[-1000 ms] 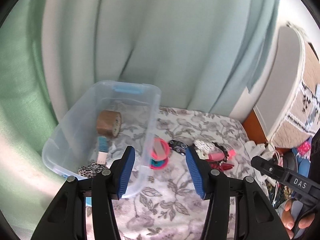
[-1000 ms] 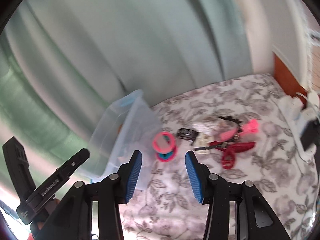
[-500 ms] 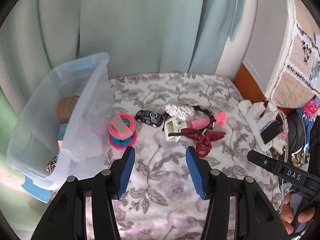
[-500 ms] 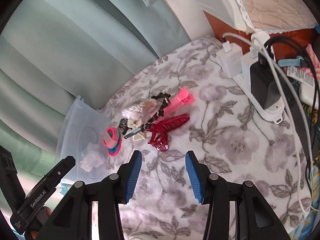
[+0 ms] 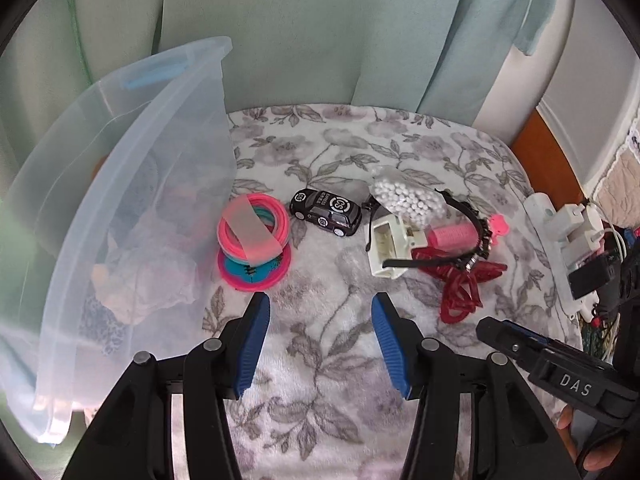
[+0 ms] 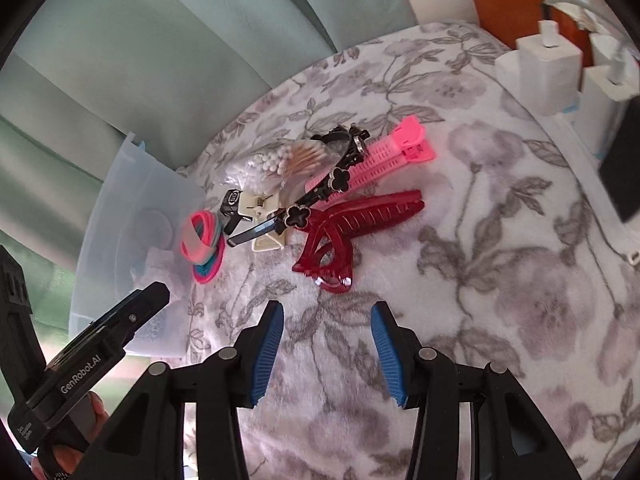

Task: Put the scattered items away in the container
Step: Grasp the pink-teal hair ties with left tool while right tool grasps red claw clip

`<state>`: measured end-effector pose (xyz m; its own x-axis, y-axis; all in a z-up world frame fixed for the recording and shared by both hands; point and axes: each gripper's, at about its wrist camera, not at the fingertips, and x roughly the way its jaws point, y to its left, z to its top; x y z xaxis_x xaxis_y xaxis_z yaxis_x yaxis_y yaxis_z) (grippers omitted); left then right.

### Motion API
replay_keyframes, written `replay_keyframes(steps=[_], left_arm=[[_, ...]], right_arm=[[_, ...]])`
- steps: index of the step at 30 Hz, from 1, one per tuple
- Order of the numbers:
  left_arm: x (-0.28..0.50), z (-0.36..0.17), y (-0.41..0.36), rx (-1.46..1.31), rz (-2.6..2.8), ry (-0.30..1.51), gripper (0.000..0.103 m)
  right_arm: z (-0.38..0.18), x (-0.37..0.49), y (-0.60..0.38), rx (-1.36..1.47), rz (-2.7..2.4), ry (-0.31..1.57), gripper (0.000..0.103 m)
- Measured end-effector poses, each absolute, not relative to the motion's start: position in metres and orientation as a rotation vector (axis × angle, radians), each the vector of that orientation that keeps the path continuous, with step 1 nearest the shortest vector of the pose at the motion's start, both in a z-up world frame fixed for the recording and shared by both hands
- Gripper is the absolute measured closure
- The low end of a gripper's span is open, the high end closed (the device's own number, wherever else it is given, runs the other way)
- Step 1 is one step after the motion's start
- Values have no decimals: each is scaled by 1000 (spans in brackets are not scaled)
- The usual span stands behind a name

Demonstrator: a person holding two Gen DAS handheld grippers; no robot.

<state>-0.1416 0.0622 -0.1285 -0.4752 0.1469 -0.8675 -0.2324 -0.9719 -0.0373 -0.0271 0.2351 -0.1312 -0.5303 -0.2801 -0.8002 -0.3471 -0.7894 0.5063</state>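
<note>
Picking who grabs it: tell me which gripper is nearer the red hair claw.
Right. The right gripper hangs open just short of the red hair claw; the left gripper sits off to its side, nearer the pink hair ties.

The bin [image 5: 132,184] is frosted, see-through plastic, smooth. The blanket [image 5: 320,360] looks plush and fuzzy, with a matt flower print. The toy car [image 5: 326,212] is glossy black. The red claw clip [image 6: 344,232] is shiny translucent plastic; the pink clip [image 6: 384,160] is duller plastic. The hair ties [image 5: 252,228] look rubbery. The curtain [image 5: 320,28] is soft matt cloth. The fingers [image 5: 256,340] carry ribbed blue pads on matt black plastic.
</note>
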Motion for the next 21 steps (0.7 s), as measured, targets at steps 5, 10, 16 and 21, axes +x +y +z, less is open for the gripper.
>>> replay_keyframes(steps=[5,10,16,21], left_arm=[[-161,-137,65,-1472,2513,113,49],[-178,-150,60,-1510,2521,87,49],[-188,-159,62,-1534,2645,182,49],[-204,-182,64,-1684,2730,185,48]], right_arm=[[-142,-54,229,-1532,2520,950,54],[-151,-71,228,-1529,2487,921,54],[-160,-72,229,-1487,2469,954,61],[-159,-64,233,-1451,2473,990,62]])
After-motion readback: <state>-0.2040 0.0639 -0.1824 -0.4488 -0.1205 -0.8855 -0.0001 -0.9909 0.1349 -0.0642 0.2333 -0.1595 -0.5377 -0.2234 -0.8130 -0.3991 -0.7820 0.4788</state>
